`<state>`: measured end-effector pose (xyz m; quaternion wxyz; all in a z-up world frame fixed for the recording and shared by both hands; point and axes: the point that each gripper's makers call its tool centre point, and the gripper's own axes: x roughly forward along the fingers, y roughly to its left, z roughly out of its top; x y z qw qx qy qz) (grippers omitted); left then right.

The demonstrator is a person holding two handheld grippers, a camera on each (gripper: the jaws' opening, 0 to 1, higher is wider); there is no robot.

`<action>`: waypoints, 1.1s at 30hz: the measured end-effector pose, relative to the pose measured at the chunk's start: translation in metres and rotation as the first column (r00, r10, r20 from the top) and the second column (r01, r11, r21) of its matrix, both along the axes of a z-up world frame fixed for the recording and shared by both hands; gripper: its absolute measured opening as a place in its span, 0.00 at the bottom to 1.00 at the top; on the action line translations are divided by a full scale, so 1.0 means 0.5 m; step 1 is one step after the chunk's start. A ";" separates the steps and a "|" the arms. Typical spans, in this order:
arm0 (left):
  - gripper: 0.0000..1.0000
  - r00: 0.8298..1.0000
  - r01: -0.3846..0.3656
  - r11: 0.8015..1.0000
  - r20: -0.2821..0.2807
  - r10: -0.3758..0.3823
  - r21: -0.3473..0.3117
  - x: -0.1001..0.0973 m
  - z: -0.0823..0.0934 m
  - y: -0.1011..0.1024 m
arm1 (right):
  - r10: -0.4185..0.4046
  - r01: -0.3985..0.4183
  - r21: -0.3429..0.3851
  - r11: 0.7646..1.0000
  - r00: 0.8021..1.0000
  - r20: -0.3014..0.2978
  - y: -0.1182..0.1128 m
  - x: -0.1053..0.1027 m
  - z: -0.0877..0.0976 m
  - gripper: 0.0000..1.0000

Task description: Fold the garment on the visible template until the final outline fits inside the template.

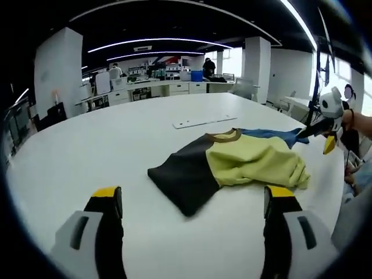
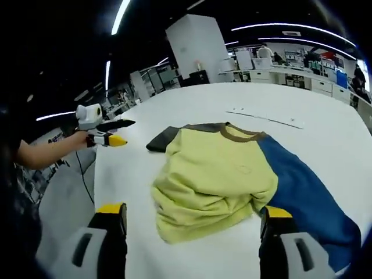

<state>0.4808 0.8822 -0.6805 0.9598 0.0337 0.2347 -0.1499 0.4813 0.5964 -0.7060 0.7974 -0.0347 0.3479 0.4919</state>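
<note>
right gripper view: garment (image 2: 232,174) between jaws

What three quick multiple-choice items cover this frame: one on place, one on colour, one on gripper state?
1. Where does the garment lie?
A. On the white table
B. On a chair
C. On the floor

2. What colour is the garment's middle panel?
A. Red
B. Pale yellow-green
C. White

3. How does the right gripper stand?
A. Shut on a sleeve
B. Shut on the collar
C. Open, holding nothing

Key:
1 A: the sweatshirt rests rumpled on the white table, beyond both pairs of jaws.
2 B: the body is yellow-green, between a dark sleeve and a blue sleeve, with a brown collar.
3 C: its yellow-tipped jaws stand wide apart with the garment's near edge between them, not clamped. The left gripper is open too.
</note>
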 end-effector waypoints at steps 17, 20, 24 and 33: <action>0.99 0.998 0.066 0.998 0.004 -0.066 -0.007 -0.062 0.025 -0.049 | 0.251 -0.240 -0.092 0.966 0.960 0.127 0.090 -0.069 -0.033 0.73; 0.99 0.997 0.072 0.997 -0.005 -0.072 -0.019 -0.075 0.022 -0.057 | 0.274 -0.261 -0.108 0.959 0.953 0.129 0.097 -0.074 -0.045 0.67; 0.99 0.997 0.080 0.997 -0.016 -0.080 -0.016 -0.092 0.019 -0.064 | 0.293 -0.271 -0.158 0.950 0.945 0.143 0.101 -0.067 -0.074 0.60; 0.99 0.992 0.120 0.993 -0.038 -0.121 -0.007 -0.122 0.008 -0.080 | 0.341 -0.290 -0.281 0.915 0.928 0.152 0.096 -0.055 -0.130 0.47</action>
